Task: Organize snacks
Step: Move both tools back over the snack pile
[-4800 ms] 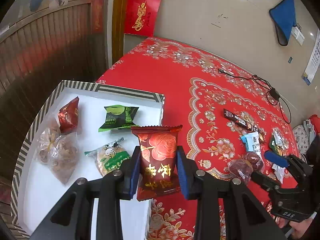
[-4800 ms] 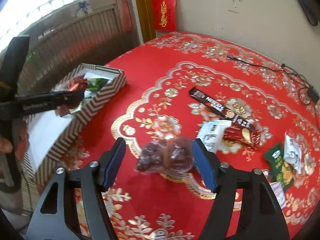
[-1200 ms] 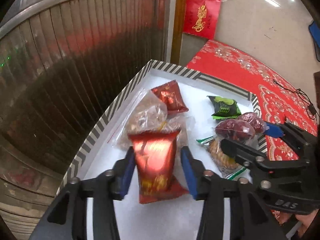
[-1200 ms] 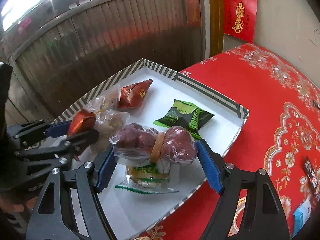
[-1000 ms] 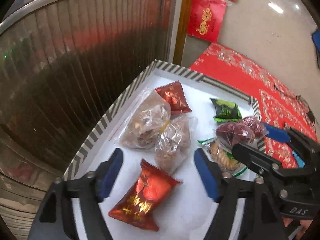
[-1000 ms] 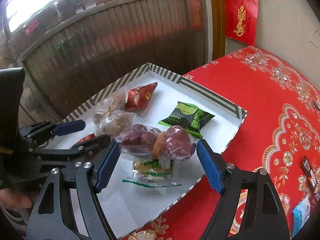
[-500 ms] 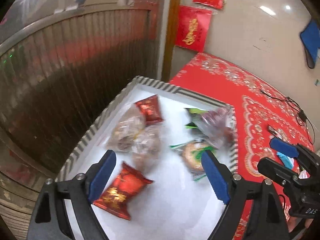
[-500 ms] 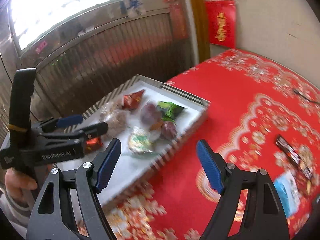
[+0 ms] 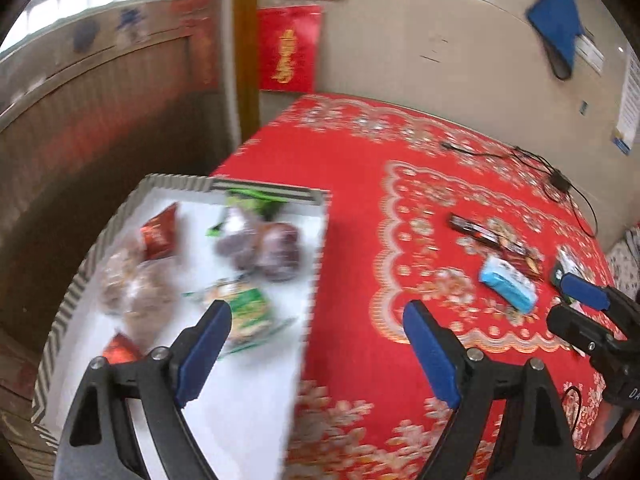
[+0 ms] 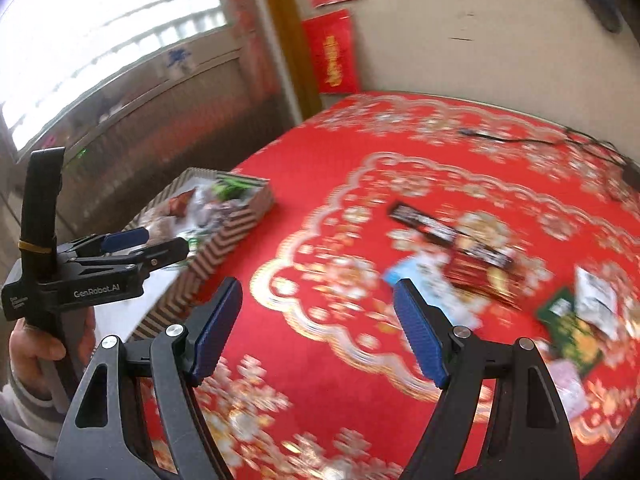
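1. Red floral tablecloth point(image 9: 360, 208) covered the round table, with a cream wall behind hung with red paper banners point(image 9: 289, 50).
2. At 9 o'clock in the left wrist view sat the striped box point(image 9: 264, 191), white inside, holding blurred snacks: a bag of dark red dates point(image 9: 264, 248), a green cookie packet point(image 9: 246, 312), a red candy wrapper point(image 9: 158, 232) and clear bags of brown sweets point(image 9: 136, 284).
3. Left gripper point(image 9: 316, 340) stood with jaws wide apart and nothing between them; they had just been opening. It hung over the box's right edge.
4. Right gripper point(image 10: 318, 324) was likewise spread wide and empty, above bare cloth.
5. Toward 2 o'clock lay loose snacks: a black Nescafé stick point(image 9: 486, 236), a light-blue packet point(image 9: 508, 284) just below it, and a green packet point(image 10: 572, 328).
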Motion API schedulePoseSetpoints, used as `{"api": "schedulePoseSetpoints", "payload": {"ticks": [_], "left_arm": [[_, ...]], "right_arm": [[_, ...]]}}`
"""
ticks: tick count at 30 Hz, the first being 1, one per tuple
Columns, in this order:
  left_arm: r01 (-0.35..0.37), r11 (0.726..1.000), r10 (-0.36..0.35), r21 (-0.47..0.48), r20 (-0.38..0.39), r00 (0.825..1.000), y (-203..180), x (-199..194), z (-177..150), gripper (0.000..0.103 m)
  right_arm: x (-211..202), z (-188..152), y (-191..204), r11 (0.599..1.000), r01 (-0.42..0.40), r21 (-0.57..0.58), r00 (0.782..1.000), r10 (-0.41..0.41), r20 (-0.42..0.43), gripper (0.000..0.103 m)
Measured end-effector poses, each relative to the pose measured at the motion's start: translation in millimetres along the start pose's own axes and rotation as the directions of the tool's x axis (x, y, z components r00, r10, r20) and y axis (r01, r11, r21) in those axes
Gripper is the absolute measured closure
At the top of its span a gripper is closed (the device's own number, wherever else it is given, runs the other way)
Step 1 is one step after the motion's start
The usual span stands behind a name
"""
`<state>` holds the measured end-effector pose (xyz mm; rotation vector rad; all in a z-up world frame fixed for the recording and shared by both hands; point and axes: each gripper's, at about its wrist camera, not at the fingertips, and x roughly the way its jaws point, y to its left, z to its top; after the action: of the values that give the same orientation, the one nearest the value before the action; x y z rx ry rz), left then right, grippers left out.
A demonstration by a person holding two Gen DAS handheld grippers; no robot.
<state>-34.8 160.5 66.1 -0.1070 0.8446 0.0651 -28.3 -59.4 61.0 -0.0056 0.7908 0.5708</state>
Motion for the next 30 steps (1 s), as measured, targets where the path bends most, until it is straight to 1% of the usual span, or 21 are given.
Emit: {"api": "schedulePoseSetpoints", "payload": {"ticks": [8, 11, 16, 21, 23, 27, 30], "left_arm": [[0.055, 0.995, -0.054, 0.083, -0.022, 0.998, -58, 10, 3, 0.014], [0.073, 0.993, -0.07, 0.095, -0.041, 0.997, -74, 18, 5, 0.014], [0.106, 0.987, -0.096, 0.117, -0.09, 0.991, -98, 34, 5, 0.014], [0.165, 0.981, -0.149, 0.1, -0.156, 0.976, -121, 50, 6, 0.014], [0.182, 0.979, -0.165, 0.09, -0.169, 0.972, -132, 55, 8, 0.014], [0.204, 0.977, -0.192, 0.057, -0.178, 0.965, -154, 65, 15, 0.014], [0.186, 0.981, -0.173, 0.051, -0.186, 0.967, -171, 78, 20, 0.014]], "right_arm": [[-27, -21, -50, 0.993, 0.101, 0.066, 0.995, -0.101, -0.003, 0.024], [-35, -28, -64, 0.987, 0.141, 0.077, 0.99, -0.141, -0.005, 0.024], [-47, -42, -88, 0.977, 0.177, 0.117, 0.984, -0.176, -0.014, 0.024], [-58, -53, -112, 0.967, 0.201, 0.156, 0.98, -0.2, -0.019, 0.024], [-64, -56, -121, 0.962, 0.212, 0.173, 0.977, -0.213, -0.015, 0.024], [-76, -60, -139, 0.95, 0.231, 0.209, 0.972, -0.236, -0.002, 0.024], [-82, -65, -152, 0.942, 0.237, 0.239, 0.97, -0.244, -0.001, 0.024]]}}
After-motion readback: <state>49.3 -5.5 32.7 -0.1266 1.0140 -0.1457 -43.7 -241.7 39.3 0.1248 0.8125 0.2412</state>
